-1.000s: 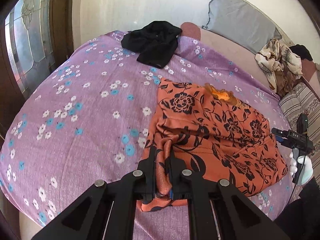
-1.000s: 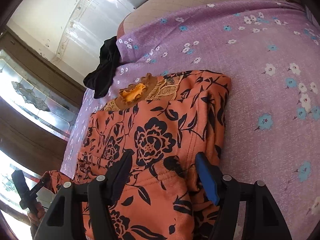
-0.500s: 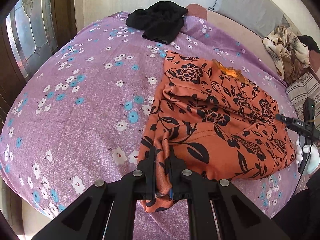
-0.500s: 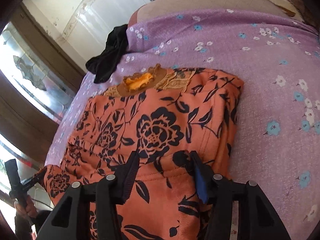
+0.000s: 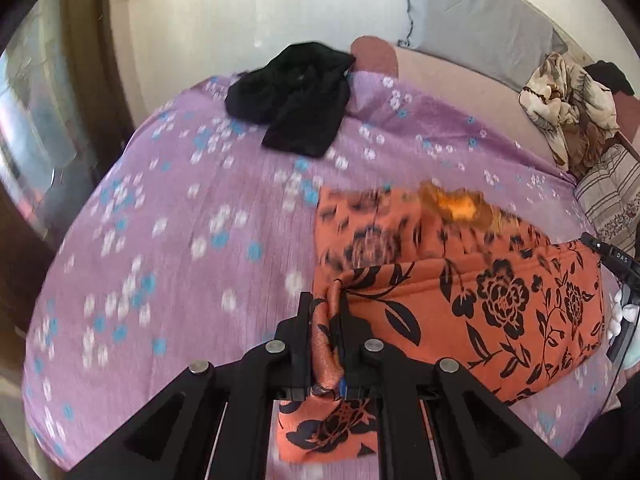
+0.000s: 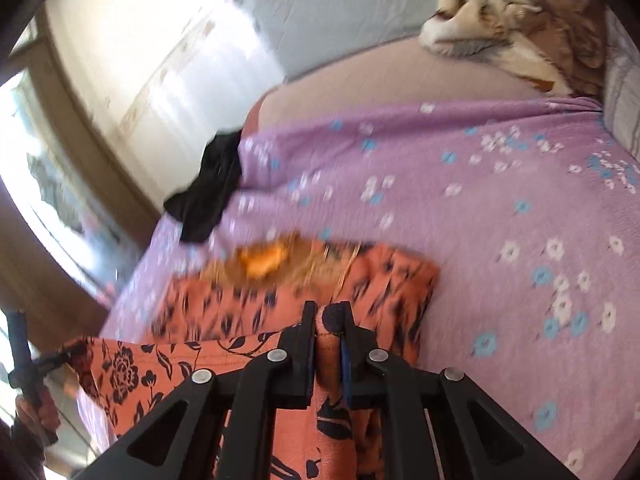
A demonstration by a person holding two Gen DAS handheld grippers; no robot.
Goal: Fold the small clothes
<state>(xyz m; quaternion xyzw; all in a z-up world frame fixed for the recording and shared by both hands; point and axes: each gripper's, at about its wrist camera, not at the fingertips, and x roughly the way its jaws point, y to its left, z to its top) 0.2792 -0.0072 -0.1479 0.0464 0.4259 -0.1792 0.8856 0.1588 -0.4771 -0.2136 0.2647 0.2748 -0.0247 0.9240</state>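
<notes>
An orange garment with black flowers (image 5: 500,300) lies on the purple flowered bedsheet (image 5: 180,220), its collar with a yellow patch (image 5: 456,208) at the far edge. My left gripper (image 5: 324,300) is shut on a bunched corner of its near hem, lifted off the sheet. In the right wrist view my right gripper (image 6: 327,312) has its jaws closing tight on the other end of that hem, with orange fabric (image 6: 240,304) pinched between the pads. The hem hangs taut between both grippers above the rest of the garment.
A black garment (image 5: 296,96) lies crumpled at the far edge of the bed, by the wall. A patterned beige cloth pile (image 5: 560,108) sits at the far right beside a striped pillow (image 5: 608,200). A grey pillow (image 5: 480,28) leans on the wall.
My right gripper's jaws went from wide apart over the hem to shut on it. Both grippers rose and carried the near hem forward toward the collar. The left grip stayed the same.
</notes>
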